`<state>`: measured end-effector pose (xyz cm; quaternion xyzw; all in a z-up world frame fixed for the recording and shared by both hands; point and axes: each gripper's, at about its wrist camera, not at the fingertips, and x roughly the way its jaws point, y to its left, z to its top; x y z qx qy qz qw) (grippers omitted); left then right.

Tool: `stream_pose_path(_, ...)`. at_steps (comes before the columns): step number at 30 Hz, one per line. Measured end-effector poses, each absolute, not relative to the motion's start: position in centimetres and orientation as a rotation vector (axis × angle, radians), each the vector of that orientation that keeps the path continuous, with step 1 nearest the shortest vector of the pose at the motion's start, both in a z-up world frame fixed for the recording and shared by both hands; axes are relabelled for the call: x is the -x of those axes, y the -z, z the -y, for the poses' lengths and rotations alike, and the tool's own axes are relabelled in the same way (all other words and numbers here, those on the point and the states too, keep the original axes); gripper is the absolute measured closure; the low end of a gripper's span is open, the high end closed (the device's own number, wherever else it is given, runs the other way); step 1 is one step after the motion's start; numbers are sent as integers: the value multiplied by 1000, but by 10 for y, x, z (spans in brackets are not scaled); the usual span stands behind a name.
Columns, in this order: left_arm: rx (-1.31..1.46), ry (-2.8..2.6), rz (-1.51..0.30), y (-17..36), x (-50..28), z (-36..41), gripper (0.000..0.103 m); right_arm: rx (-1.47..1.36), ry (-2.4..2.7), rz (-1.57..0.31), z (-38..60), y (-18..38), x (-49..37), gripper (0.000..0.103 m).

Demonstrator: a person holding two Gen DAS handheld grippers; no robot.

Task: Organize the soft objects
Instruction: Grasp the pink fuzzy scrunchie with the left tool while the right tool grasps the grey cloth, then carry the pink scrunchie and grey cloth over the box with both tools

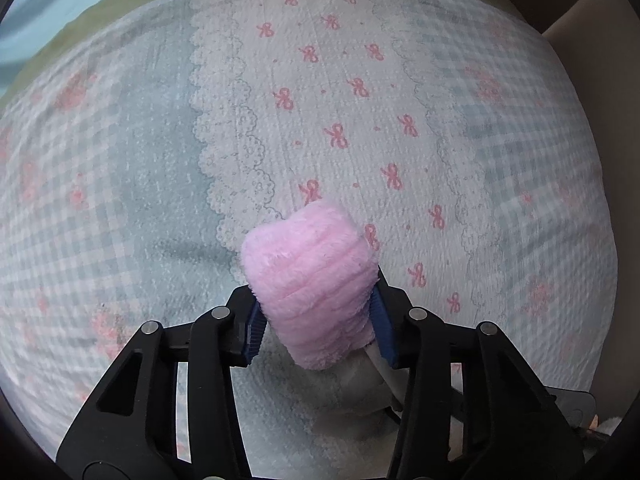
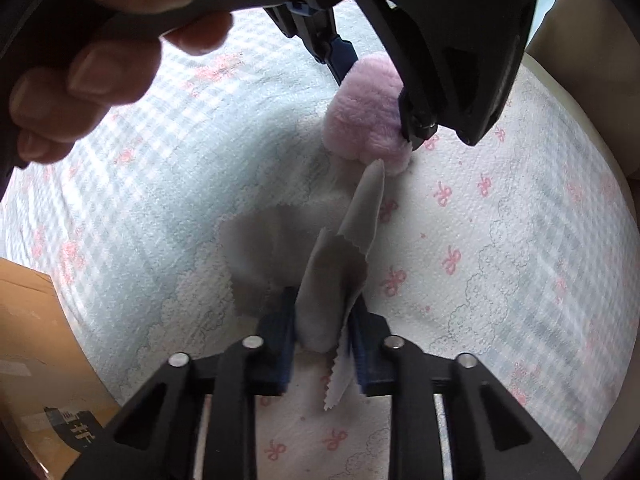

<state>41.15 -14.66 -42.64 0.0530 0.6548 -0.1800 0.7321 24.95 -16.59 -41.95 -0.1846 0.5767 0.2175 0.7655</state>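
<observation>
My left gripper (image 1: 318,322) is shut on a fluffy pink soft object (image 1: 310,280) and holds it above the patterned bedspread (image 1: 360,100). In the right wrist view the same pink object (image 2: 366,112) hangs in the left gripper (image 2: 376,92) at the top. My right gripper (image 2: 322,340) is shut on a thin grey cloth (image 2: 340,264) with zigzag edges. The cloth stands up between the blue pads, and its tip reaches close to the pink object. A bit of the grey cloth (image 1: 360,392) shows low in the left wrist view, under the pink object.
The bedspread (image 2: 500,260) with pink bows and blue checks fills both views. A cardboard box (image 2: 36,360) sits at the left edge of the right wrist view. The person's hand (image 2: 92,64) holds the left gripper at top left. A beige surface (image 1: 592,40) lies beyond the bed's right edge.
</observation>
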Motion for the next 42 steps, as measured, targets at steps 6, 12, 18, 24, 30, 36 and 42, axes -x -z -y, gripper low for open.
stream_pose_path(6, -107, 398, -1433, 418, -403, 140, 67, 324, -461, -1266, 172, 411, -260, 93)
stream_pose_path(12, -118, 388, -1421, 401, -400, 121, 70, 297, -454, -1263, 178, 398, -262, 94)
stream_pose_path(18, -94, 372, -1394, 368, -402, 99, 70, 269, -432, -1239, 184, 368, -262, 94)
stream_pose_path(24, -81, 364, -1349, 319, -397, 77, 70, 253, -411, -1203, 195, 329, -266, 95)
stream_pose_path(30, -73, 350, -1291, 269, -383, 71, 70, 243, -391, -1155, 196, 279, -252, 95)
stream_pose_path(36, -59, 323, -1231, 222, -350, 65, 70, 217, -373, -1106, 188, 235, -232, 95)
stream_pose_path(42, -44, 308, -1186, 177, -300, 48, 70, 189, -365, -1073, 187, 185, -196, 95)
